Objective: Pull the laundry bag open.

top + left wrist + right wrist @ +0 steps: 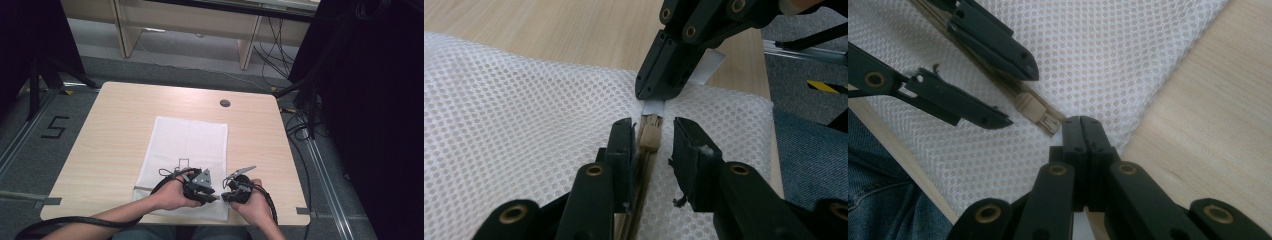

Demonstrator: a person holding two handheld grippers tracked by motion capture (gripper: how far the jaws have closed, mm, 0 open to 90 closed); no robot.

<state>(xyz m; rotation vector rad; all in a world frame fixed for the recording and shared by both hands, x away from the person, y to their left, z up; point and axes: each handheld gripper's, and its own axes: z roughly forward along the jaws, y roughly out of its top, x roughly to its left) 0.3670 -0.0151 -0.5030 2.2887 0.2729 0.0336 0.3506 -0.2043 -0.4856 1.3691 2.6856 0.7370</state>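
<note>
White mesh laundry bag (524, 125) at the table's (115, 125) near edge: left gripper (651, 140) open astride the beige zipper slider (650, 136); right gripper (1082, 131) clamps the white end tab (709, 67).

Left gripper (652, 142): jaws apart, straddling beige zipper slider (650, 137)
Right gripper (663, 82): pinching white tab (654, 106) (bag corner)
Underneath: white mesh bag (524, 125)
</note>
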